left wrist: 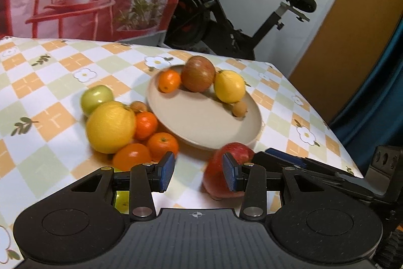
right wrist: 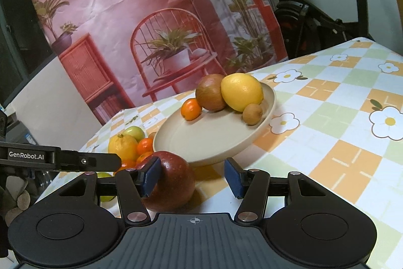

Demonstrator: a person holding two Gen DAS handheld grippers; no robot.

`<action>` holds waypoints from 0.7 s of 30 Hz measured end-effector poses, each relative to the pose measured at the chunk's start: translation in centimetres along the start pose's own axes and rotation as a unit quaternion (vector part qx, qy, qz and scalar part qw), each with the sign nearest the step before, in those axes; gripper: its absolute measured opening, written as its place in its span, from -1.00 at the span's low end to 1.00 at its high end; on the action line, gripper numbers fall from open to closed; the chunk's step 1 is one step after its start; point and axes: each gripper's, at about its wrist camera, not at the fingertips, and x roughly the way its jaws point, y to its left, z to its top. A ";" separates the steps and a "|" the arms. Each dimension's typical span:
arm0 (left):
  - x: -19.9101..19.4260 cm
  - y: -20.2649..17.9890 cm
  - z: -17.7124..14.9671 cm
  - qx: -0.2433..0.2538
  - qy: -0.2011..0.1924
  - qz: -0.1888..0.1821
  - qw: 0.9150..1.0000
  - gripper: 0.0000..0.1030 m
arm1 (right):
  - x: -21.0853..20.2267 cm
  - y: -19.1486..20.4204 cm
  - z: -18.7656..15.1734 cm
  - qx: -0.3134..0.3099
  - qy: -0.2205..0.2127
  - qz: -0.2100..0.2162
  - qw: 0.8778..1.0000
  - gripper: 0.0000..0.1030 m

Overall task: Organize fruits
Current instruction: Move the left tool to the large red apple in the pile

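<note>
Four fruits already sit in the beige plate [right wrist: 252,140]: a small orange [right wrist: 191,109] at its 9 o'clock, a brownish apple [right wrist: 210,92], a lemon [right wrist: 241,92] and a small brown fruit [right wrist: 252,113] toward 3 o'clock. One red apple [right wrist: 171,180] lies on the table [right wrist: 340,143] just in front of the plate's near rim. It looks firm, smooth-skinned and fairly heavy for its size, so it could slip or roll; my judgement is to take it across its widest middle, pads flat on opposite sides. Both grippers are spread wide and hold nothing. The right gripper [right wrist: 191,179] has its left pad overlapping the apple, though contact cannot be confirmed. The left gripper [left wrist: 199,173] hovers with the apple beside its right finger. Left of the plate, a pile waits: a large yellow citrus [left wrist: 110,126], a green apple [left wrist: 96,97] and several small oranges [left wrist: 153,140].
</note>
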 end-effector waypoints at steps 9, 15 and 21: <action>1.1 -0.9 -0.6 0.010 0.013 -0.013 1.000 -0.13 | -0.1 0.0 -0.1 0.010 0.000 0.003 1.000 0.01; 1.4 -0.6 -0.2 -0.002 0.007 0.003 1.000 -0.10 | -0.3 0.5 -0.2 -0.011 0.006 0.002 1.000 0.08; 1.8 -0.3 0.3 -0.012 0.005 0.009 1.000 -0.10 | -0.8 1.8 -0.4 -0.083 0.026 -0.001 0.996 0.09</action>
